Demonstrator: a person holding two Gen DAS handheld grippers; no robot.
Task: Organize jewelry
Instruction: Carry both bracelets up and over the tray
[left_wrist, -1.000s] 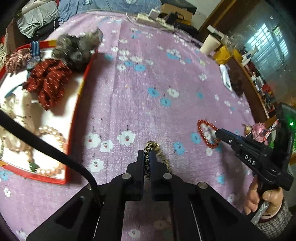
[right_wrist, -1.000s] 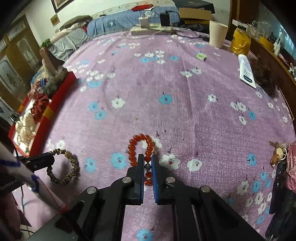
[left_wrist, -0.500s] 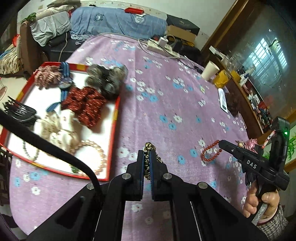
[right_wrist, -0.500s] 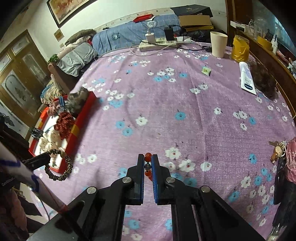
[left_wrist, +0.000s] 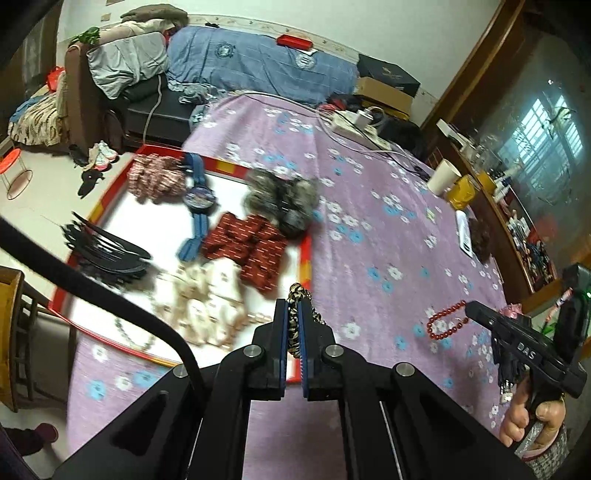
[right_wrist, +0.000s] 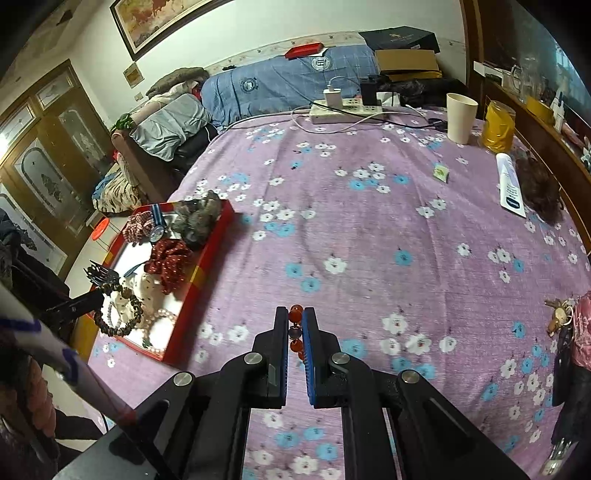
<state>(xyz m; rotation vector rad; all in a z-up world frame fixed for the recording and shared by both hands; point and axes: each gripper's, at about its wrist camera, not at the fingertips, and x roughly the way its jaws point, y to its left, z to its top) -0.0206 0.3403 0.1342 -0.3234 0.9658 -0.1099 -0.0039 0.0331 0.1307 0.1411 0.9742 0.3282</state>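
Observation:
My left gripper (left_wrist: 291, 314) is shut on a brown patterned bead bracelet (left_wrist: 295, 295) and holds it in the air over the near right part of the red tray (left_wrist: 306, 258); the bracelet also shows in the right wrist view (right_wrist: 122, 314) hanging over the tray (right_wrist: 199, 273). My right gripper (right_wrist: 295, 325) is shut on a red bead bracelet (right_wrist: 295, 317), lifted above the purple flowered cloth; that bracelet also shows dangling in the left wrist view (left_wrist: 445, 321).
The tray holds scrunchies (left_wrist: 247, 247), a blue watch (left_wrist: 199, 199), a grey fur piece (left_wrist: 284, 199), black hair combs (left_wrist: 103, 251) and pearls. A cup (right_wrist: 460, 118), yellow jar (right_wrist: 498, 125), tube (right_wrist: 511, 186) and power strip (right_wrist: 343, 109) sit at the far side.
Both grippers have lifted their bracelets off the cloth and risen. The left gripper has moved left, bringing the brown bracelet over the tray.

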